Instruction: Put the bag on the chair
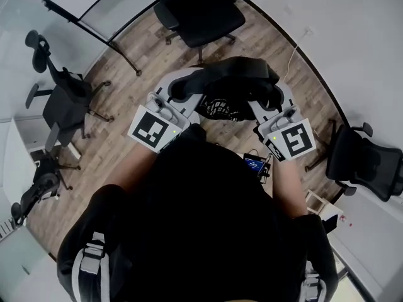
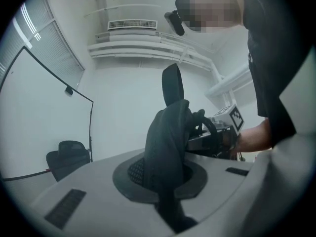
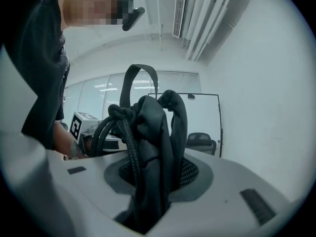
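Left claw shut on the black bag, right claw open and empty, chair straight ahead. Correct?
Not quite. The right claw is not open and empty: the right gripper view shows it shut on the black bag, which is pinched between its jaws. The left claw is shut on the bag, and the chair stands straight ahead.

The soft black cloth bag (image 1: 234,80) is matt and creased, its fabric smooth beside the rough braided black cord (image 3: 129,147) that runs along it. The left gripper (image 1: 181,85) and right gripper (image 1: 279,97) have pale grey shells of smooth matt plastic (the dark pads set into them show a fine mesh-like texture). The brown wood-grain plank floor (image 1: 267,43) has a dull sheen, and the black office chair (image 1: 203,12) has a matt, cloth-like seat.
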`<state>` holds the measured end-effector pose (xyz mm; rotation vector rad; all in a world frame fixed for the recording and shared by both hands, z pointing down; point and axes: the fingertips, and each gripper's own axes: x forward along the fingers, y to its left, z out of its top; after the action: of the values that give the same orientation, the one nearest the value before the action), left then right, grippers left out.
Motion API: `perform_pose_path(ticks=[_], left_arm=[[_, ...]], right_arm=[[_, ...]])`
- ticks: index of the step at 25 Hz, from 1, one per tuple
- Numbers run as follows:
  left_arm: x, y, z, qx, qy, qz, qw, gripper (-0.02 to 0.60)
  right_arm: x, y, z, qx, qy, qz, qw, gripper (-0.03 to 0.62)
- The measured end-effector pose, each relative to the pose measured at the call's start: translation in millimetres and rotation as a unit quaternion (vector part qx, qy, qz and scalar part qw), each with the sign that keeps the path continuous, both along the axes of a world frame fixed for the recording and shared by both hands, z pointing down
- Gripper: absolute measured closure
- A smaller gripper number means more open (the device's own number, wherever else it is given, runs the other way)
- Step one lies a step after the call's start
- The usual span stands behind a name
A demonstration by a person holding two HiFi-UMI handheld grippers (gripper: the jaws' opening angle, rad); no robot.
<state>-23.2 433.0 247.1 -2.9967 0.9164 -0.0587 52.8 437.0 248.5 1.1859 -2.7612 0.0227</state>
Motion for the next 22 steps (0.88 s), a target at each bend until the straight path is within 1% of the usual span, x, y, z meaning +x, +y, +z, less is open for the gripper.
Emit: perform_pose_path(ticks=[10,18,22], left_arm=[[-17,-85,0,-0.003,0.01,0.016,0.9998,0.549],[-38,-135,6,-0.012,0.018,0.033,0.9992,0.549],[-44,-154,7,-0.011,0.015,0.038,0.9991,0.549]], right_arm=[[-18,-81,3,-0.017,0.003,0.012,1.0,0.461],[-40,-128,10,-0.025,0.005,0.029,0.999,0.461],[-46,-146,10,-0.022,0.008,0.035,0.999,0.461]])
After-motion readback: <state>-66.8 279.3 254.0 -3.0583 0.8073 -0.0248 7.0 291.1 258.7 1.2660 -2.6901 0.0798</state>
